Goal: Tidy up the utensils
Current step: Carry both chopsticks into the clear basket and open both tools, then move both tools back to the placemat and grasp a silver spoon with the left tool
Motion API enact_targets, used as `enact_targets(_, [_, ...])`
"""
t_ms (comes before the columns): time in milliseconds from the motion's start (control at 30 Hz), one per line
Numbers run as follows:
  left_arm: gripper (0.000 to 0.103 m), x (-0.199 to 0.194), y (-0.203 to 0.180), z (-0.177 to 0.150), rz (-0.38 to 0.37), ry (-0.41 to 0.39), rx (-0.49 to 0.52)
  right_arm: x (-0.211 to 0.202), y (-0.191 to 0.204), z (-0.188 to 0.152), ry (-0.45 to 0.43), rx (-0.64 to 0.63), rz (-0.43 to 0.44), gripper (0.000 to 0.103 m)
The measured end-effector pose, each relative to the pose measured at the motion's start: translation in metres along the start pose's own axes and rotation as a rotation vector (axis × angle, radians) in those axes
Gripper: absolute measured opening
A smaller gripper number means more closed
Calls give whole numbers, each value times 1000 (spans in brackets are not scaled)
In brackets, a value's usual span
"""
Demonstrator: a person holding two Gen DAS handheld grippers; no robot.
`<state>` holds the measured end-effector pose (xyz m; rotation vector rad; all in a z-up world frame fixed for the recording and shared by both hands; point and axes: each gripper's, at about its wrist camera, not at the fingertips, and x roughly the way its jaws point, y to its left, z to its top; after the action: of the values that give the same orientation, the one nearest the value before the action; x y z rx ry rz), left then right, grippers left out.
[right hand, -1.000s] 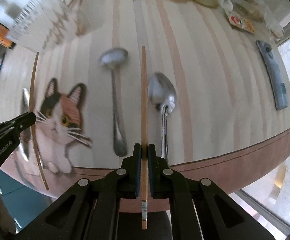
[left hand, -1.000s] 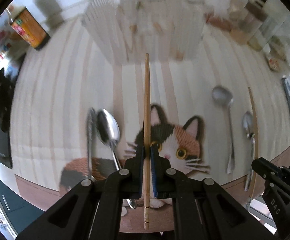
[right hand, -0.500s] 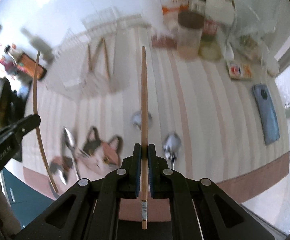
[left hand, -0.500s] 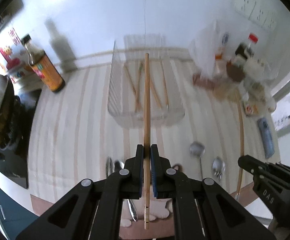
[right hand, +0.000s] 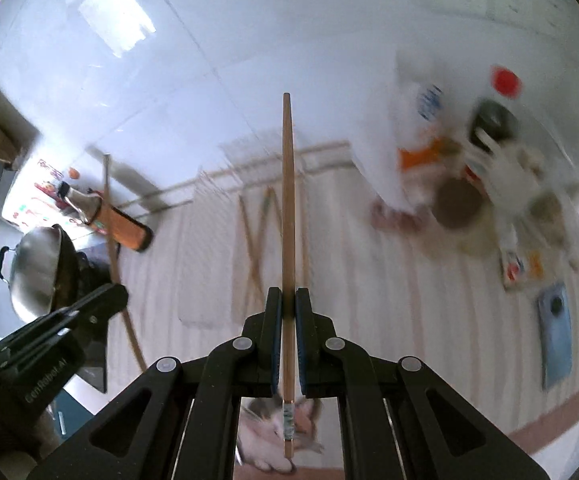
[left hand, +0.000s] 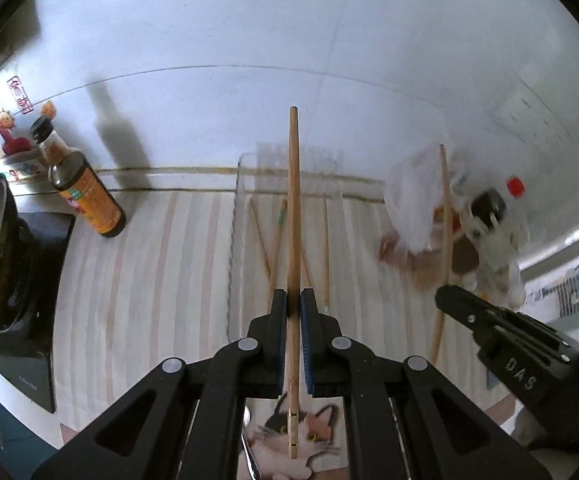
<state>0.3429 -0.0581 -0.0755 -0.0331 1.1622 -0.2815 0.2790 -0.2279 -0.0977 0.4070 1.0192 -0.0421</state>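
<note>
My left gripper [left hand: 293, 300] is shut on a wooden chopstick [left hand: 294, 208] that points up and away, high above the striped counter. My right gripper [right hand: 287, 298] is shut on a second wooden chopstick [right hand: 288, 200] in the same way. Ahead of both, against the wall, stands a clear ribbed tray [left hand: 236, 216] with several chopsticks [left hand: 325, 248] lying in it. In the left wrist view the right gripper [left hand: 445, 300] shows at the right with its chopstick [left hand: 444, 216]. The right wrist view has the left gripper [right hand: 117, 294] at its left edge.
A brown sauce bottle [left hand: 79, 184] stands left of the tray, near a metal wok [right hand: 35, 268] on a black hob [left hand: 37, 288]. Jars, a red-capped bottle [left hand: 513, 188] and packets crowd the right. A phone [right hand: 555, 332] lies at the far right. A cat-print mat [left hand: 313, 440] lies below.
Both grippers rose well above the counter and tilted up with their chopsticks. The spoons and cat mat dropped out of view below; the tray and wall came into view.
</note>
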Motion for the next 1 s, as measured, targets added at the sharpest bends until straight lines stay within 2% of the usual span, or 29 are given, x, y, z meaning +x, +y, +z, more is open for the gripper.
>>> enact_targets(233, [4, 58, 23, 46, 18, 109, -34, 52, 32, 58, 54, -33, -9, 7])
enact_targets(333, [4, 88, 32, 55, 30, 167, -48, 84, 37, 68, 95, -27, -19, 7])
enact_targets(533, [5, 126, 43, 60, 26, 257, -63, 133, 36, 74, 169, -7, -46, 7])
enact_targets(700, [7, 131, 48, 60, 26, 281, -78, 157, 29, 74, 222, 9, -61, 7])
enact_targets(767, [8, 127, 49, 58, 52, 268, -73, 163, 25, 72, 250, 10, -66, 10])
enact_targets(800, [9, 126, 49, 58, 64, 259, -70, 164, 24, 70, 252, 5, -68, 18])
enact_targets(833, [13, 124, 49, 57, 82, 249, -66, 162, 23, 69, 247, 3, -74, 29])
enact_targets(867, [22, 121, 51, 56, 101, 236, -64, 160, 21, 68, 241, 3, -82, 33])
enact_targets(900, [27, 117, 52, 53, 117, 219, -63, 158, 20, 66, 233, 1, -86, 36])
enact_targets(967, [53, 110, 56, 47, 152, 187, -61, 151, 17, 63, 220, -1, -88, 37])
enact_targets(1000, [58, 105, 58, 43, 172, 164, -57, 147, 16, 62, 212, -4, -94, 39])
